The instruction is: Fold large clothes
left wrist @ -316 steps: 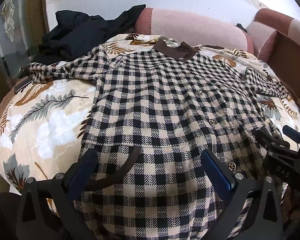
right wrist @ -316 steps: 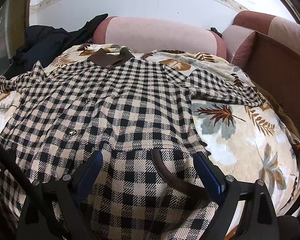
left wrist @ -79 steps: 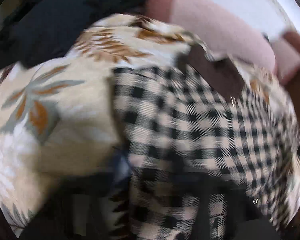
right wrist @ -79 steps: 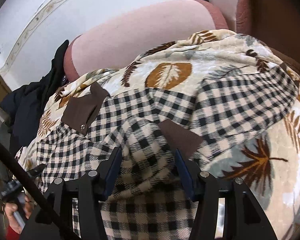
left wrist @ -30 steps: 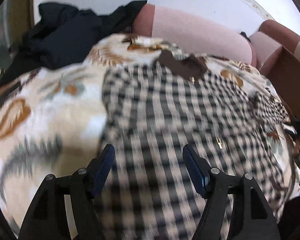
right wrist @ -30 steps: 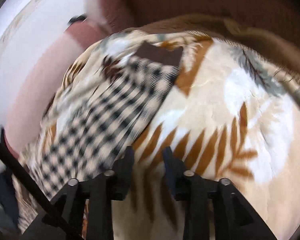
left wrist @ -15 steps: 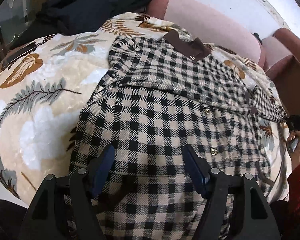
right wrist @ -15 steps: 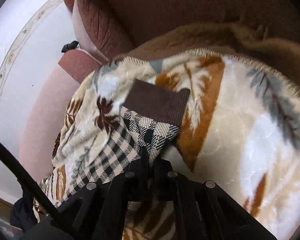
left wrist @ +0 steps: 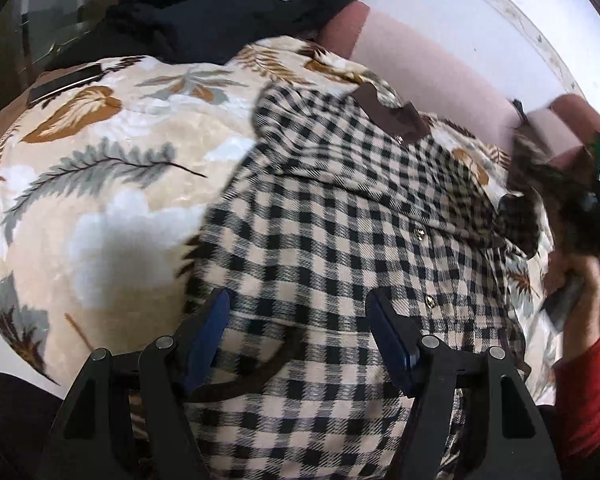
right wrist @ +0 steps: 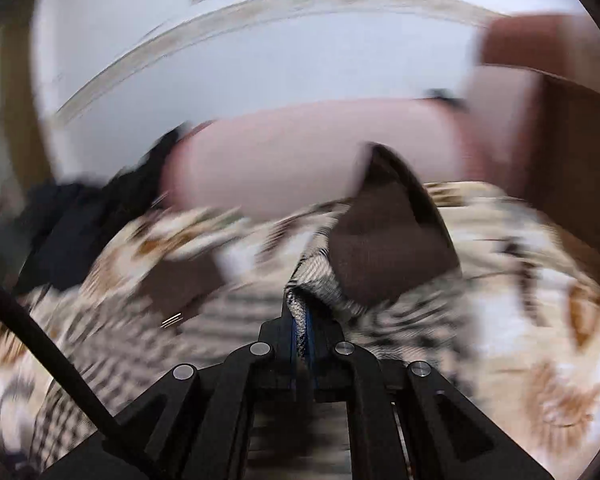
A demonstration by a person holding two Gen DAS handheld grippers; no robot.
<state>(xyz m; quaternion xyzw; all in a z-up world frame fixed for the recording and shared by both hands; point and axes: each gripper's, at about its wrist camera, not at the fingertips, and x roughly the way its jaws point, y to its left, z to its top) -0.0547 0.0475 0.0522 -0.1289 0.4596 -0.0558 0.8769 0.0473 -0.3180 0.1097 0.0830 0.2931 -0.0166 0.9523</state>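
A black-and-cream checked shirt with a brown collar lies spread on a leaf-print blanket. Its left sleeve is folded in across the chest. My left gripper is open and empty, hovering over the shirt's lower left part. My right gripper is shut on the right sleeve near its brown cuff and holds it lifted above the shirt; this view is blurred. In the left wrist view the right gripper and the raised sleeve show at the far right.
A pink bolster lies along the white wall behind the shirt. Dark clothes are piled at the back left. A dark flat object lies on the blanket's left edge. A brown sofa arm stands at the right.
My right gripper has lifted the right sleeve by its cuff end and swings it up over the shirt. My left gripper has stayed open, shifting slightly over the lower shirt.
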